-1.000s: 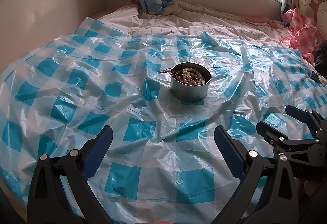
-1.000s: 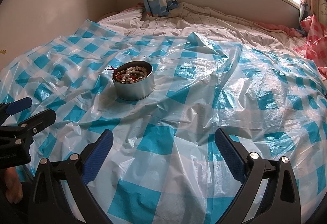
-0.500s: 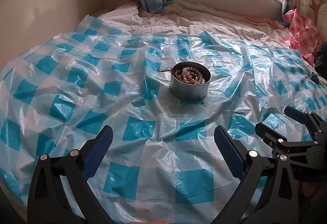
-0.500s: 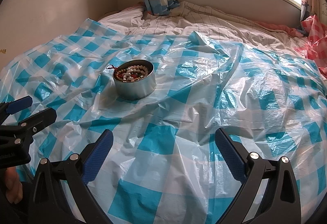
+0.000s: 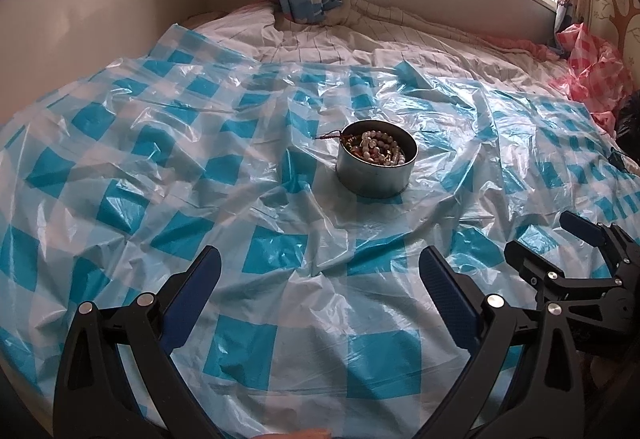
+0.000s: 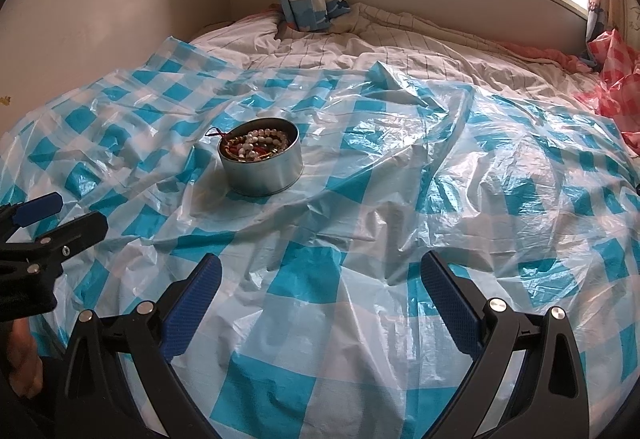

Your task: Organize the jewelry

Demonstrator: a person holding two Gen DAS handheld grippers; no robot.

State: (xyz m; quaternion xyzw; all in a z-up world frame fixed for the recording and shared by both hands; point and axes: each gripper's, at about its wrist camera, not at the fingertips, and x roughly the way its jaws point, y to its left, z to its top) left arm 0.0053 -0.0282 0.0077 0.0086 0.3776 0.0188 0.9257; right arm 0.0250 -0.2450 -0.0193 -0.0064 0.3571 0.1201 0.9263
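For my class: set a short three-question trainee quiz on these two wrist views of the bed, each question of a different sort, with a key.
1. True or false: the round silver metal tin stands upright on the blue-and-white checked plastic sheet.
2. Multiple choice: the beaded bracelets lie (a) spread on the sheet, (b) inside the tin, (c) between the fingers of the right gripper.
3. Fill in: the left gripper is ____, holding nothing.

Key
1. True.
2. b; a thin dark red cord hangs out over the tin's rim.
3. Open; its jaws stand wide apart, short of the tin, as do the right gripper's.
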